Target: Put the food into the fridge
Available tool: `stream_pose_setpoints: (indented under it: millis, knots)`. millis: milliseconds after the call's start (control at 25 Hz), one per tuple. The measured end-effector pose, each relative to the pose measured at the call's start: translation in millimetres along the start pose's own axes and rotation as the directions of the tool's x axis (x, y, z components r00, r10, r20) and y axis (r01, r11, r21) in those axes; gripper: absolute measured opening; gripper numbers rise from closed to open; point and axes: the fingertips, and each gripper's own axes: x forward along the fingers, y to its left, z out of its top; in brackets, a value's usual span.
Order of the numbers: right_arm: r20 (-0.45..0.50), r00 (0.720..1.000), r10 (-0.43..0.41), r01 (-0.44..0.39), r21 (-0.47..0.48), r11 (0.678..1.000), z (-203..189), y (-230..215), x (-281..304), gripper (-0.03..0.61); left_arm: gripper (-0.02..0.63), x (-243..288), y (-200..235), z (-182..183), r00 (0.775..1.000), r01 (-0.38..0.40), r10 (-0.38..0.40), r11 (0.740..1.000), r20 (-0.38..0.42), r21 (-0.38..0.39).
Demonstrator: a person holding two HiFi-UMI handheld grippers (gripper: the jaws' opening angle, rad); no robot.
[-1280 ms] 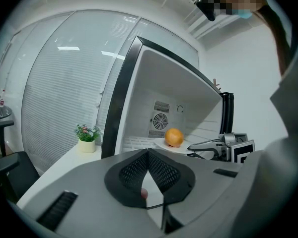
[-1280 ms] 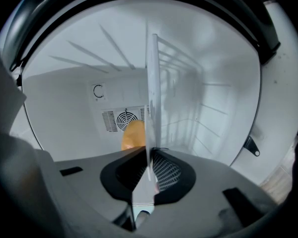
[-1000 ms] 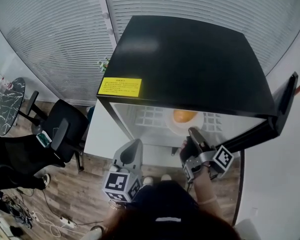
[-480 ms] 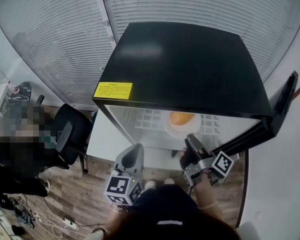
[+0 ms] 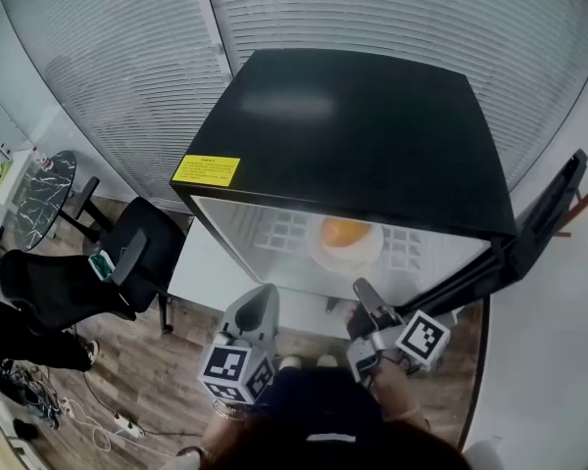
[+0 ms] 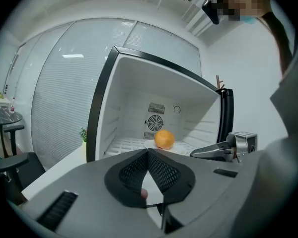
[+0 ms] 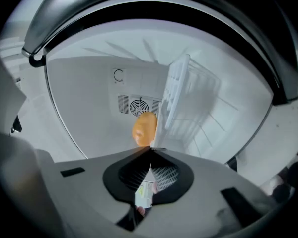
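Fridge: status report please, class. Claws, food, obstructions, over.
Left claw shut, empty. Right claw just closed, empty. Orange on plate on fridge shelf. Door open, nothing blocking.

One fridge (image 5: 353,135), one orange (image 5: 341,231), one plate (image 5: 368,254), perhaps two chairs (image 5: 137,255).

Black office chair (image 5: 142,248), round marble table (image 5: 41,192) — slatted blinds (image 5: 127,76), wood floor (image 5: 167,385)

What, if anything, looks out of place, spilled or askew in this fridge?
Nothing stands out. The round orange fruit rests on a white plate on the white wire shelf inside the black fridge; nothing is spilled or tipped. Only the fridge's black door stands open.
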Motion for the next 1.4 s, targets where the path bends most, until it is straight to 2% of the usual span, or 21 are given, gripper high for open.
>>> stream_pose_setpoints:
  millis: [200,240,280,360,400,520,640,840,960,1200,1280,1400]
  knots:
    - [-0.018,0.999,0.030,-0.032,-0.089,0.996,-5,11,2,-0.009,0.005,-4,-8,-2,1.000,-0.013,0.013,1.000,-0.007,0.020]
    - [-0.017,1.000,0.010,-0.012,-0.117,0.993,-5,10,1,-0.009,0.005,-4,-8,-2,1.000,-0.016,0.016,1.000,-0.005,0.022]
    - [-0.014,0.999,-0.048,0.045,-0.172,0.984,-4,3,-4,-0.009,0.005,-5,-7,-1,1.000,-0.020,0.020,1.000,-0.001,0.023]
    - [0.000,0.985,-0.175,0.166,-0.311,0.936,0,-11,-15,-0.009,0.005,-7,-7,1,1.000,-0.023,0.023,0.999,0.004,0.024]
    - [0.004,0.982,-0.187,0.177,-0.353,0.919,-1,-11,-15,-0.007,0.005,-8,-7,2,1.000,-0.023,0.022,0.999,0.007,0.027]
    - [0.010,0.989,-0.148,0.138,-0.436,0.889,-7,3,-10,-0.006,0.005,-13,-6,4,1.000,-0.020,0.019,0.999,0.019,0.028]
    - [0.010,0.992,-0.123,0.111,-0.521,0.846,-16,10,-8,-0.006,0.005,-25,-5,5,0.999,-0.018,0.017,1.000,0.036,0.019]
    - [0.039,0.994,-0.103,0.105,-0.618,0.779,-37,33,-11,-0.006,0.005,-54,1,-2,1.000,-0.021,0.020,1.000,0.021,0.017]
    - [0.068,0.993,-0.101,0.120,-0.701,0.703,-48,44,-17,-0.006,0.005,-70,6,0,0.999,-0.027,0.026,0.999,0.029,0.019]
    - [0.143,0.985,-0.096,0.172,-0.854,0.491,-71,64,-31,-0.006,0.005,-97,13,1,0.999,-0.026,0.024,0.999,0.047,0.044]
    - [0.166,0.980,-0.106,0.196,-0.875,0.443,-79,68,-39,-0.006,0.005,-107,10,-2,0.999,-0.013,0.012,0.999,0.043,0.031]
    - [0.194,0.975,-0.109,0.221,-0.895,0.388,-93,70,-50,-0.006,0.005,-123,7,-10,0.999,0.011,-0.012,1.000,0.043,0.028]
